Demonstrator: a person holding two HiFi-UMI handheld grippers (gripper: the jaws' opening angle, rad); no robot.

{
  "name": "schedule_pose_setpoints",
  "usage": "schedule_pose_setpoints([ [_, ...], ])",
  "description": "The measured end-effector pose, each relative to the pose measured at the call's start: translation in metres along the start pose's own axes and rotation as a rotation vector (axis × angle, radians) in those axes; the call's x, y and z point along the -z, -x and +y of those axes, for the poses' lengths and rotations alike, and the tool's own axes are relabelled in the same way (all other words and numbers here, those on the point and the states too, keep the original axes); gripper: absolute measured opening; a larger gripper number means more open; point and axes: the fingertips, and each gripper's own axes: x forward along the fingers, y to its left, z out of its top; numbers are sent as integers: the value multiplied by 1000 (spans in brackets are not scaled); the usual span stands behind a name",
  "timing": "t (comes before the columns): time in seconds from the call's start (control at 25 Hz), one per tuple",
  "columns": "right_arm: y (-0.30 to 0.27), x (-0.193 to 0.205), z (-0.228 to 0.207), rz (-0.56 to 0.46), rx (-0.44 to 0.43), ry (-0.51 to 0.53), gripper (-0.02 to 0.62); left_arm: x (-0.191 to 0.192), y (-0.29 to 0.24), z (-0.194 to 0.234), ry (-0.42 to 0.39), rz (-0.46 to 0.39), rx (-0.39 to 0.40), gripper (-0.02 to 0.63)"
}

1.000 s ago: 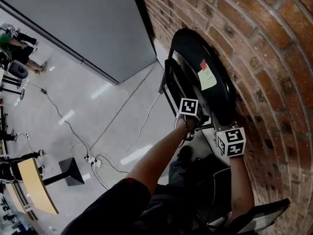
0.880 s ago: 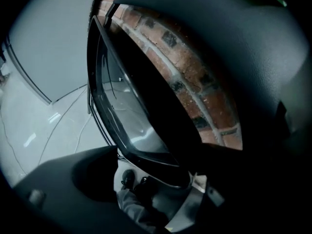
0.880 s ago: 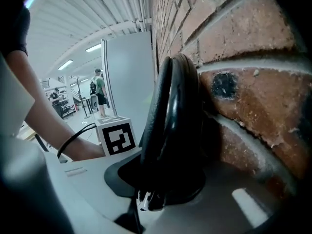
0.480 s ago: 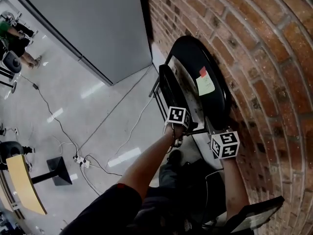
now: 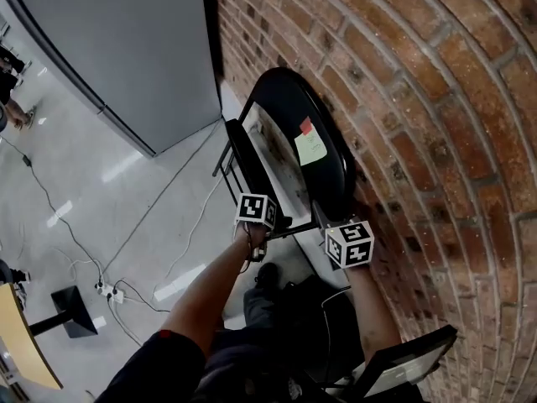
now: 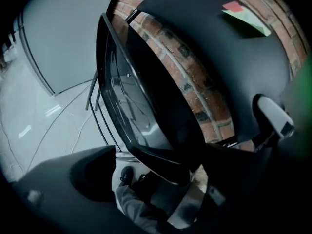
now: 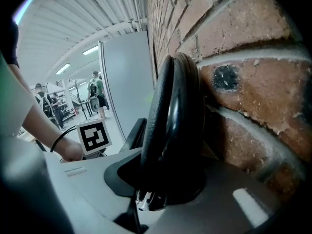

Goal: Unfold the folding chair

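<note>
Where the brick wall (image 5: pixel 436 99) meets the pale floor (image 5: pixel 101 191), we see the folding chair (image 5: pixel 334 175) standing close against the bricks, beside a tall grey panel (image 5: pixel 109 49). It is black all over: a rounded backrest (image 6: pixel 219 57) lies nearly flat to the wall and carries a red note (image 5: pixel 305 125) above a green note (image 5: pixel 311 147). In front of it the seat (image 6: pixel 141 106) is a thin dark panel whose glossy face mirrors the pale floor. Our left gripper (image 6: pixel 165 184) has its jaws spread. The seat's lower edge sits between them, up against the right-hand jaw, and a clear gap remains to the other jaw. Our right gripper (image 7: pixel 165 189) is clamped on the folding chair, with the thick rim of the backrest seated between its two jaws right beside the bricks. From the head view the left gripper (image 5: pixel 270 222) is at the seat's near end and the right gripper (image 5: pixel 329 222) is at the backrest's near end, the two close together. Compared with a second ago, the seat has swung further out from the backrest, so more of its shiny face shows in the widened wedge. The left gripper has drawn away from the wall with it, while the right has kept its hold in the same place on the rim.
</note>
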Motion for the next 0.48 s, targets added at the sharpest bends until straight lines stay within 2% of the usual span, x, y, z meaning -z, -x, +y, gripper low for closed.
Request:
schedule_pose_setpoints([
  [0.12,7,2,-7,-11,7,4,91,8,-19,2,6,25,16,541],
  [0.28,5,1,-6,-14,-5,16,92,12,-13,11,19,48,0,540],
  [0.48,8,1,-11,-24,5,17,94,18,-10,9,50,65,38,537],
])
